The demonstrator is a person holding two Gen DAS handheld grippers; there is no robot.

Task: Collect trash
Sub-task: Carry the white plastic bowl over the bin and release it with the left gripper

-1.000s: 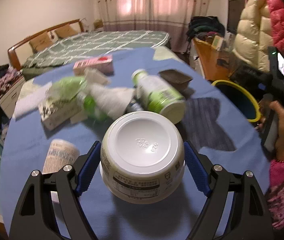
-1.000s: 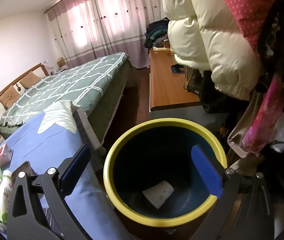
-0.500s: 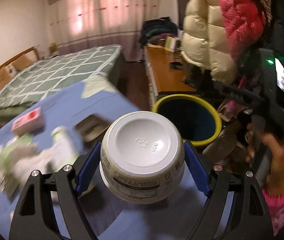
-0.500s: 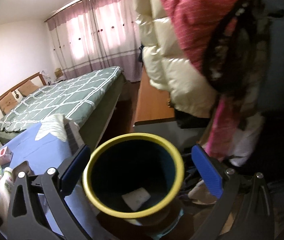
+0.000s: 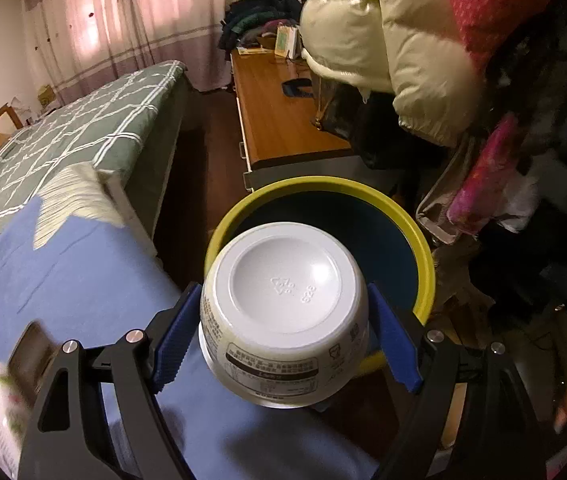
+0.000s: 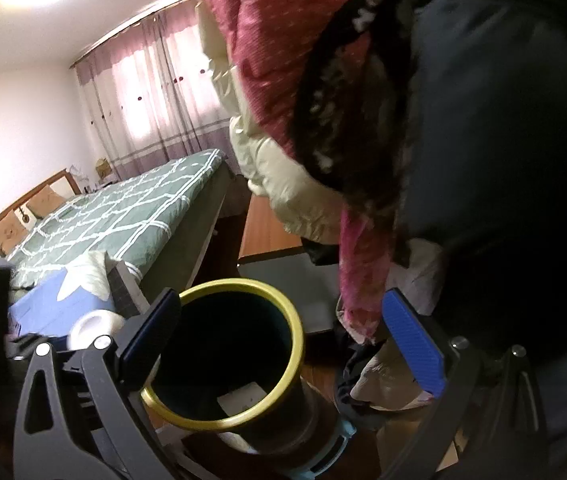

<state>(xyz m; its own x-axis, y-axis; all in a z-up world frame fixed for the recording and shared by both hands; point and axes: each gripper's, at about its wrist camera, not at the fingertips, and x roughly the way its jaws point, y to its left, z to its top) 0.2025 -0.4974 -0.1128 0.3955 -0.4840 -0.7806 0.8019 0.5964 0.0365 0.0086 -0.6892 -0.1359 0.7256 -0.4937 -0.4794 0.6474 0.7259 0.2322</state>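
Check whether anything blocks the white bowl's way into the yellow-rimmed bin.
Nothing visible does. The left tongs hold the white bowl just before the bin, whose mouth is open; only a pale scrap lies at its bottom. The right tongs stand open and empty.

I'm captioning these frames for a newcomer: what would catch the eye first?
The white paper bowl, bottom toward the camera, fills the middle of the left wrist view, clamped between the left gripper pads. Just behind it gapes the yellow-rimmed bin, beside the blue table. In the right wrist view the right gripper stands open and empty over that bin.
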